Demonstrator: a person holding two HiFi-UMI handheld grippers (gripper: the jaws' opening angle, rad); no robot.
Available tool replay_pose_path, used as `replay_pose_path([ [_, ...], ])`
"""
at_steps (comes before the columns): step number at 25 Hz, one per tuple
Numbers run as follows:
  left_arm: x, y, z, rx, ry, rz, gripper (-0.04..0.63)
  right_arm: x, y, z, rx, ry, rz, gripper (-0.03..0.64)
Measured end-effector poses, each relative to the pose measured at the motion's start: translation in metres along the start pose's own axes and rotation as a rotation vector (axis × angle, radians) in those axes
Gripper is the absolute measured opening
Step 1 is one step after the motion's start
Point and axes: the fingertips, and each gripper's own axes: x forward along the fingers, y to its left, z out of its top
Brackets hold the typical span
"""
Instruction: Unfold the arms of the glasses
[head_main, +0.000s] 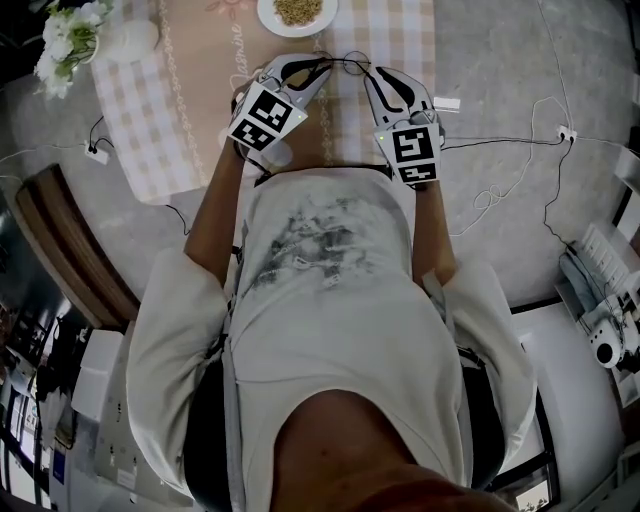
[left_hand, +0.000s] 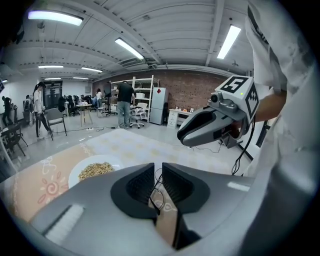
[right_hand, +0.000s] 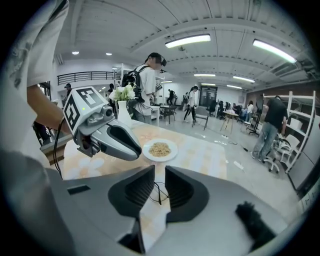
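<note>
You are in the middle of the unfolding itself, by the look of it, working over the cloth-covered worktop (head_main: 200, 120) on the side of the plate (head_main: 268, 18) nearest your body. Both tools point toward the plate, tip to tip.

Your left gripper (left_hand: 158, 170) sits on the flower side of the plate's near edge, your right gripper (right_hand: 159, 172) on the other side. The glasses (left_hand: 157, 199) hang between the two tips, just short of the plate. The head view does not show whether they touch the cloth, or how far either arm is swung out.

The left jaws stand at a narrow slit with the wire rim and one lens inside it, and they appear to pinch the frame and carry it. The right jaws are a little apart. A thin stretch of the wire runs down the gap, but the ribbed faces do not press on it, so this side holds nothing.

The next move probably calls for the right jaws to close on one arm near its free end. You then swing it gently outward from the hinge while the left side keeps the frame steady. The wire looks thin, so a light grip seems wise.
</note>
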Motion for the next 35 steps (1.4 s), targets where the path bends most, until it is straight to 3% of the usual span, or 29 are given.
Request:
replay_pose_path([
  [35, 0.059, 0.001, -0.040, 0.119, 0.188, -0.113, 0.092, 0.024, -0.010, -0.038, -0.033, 0.125, 0.033, 0.118],
])
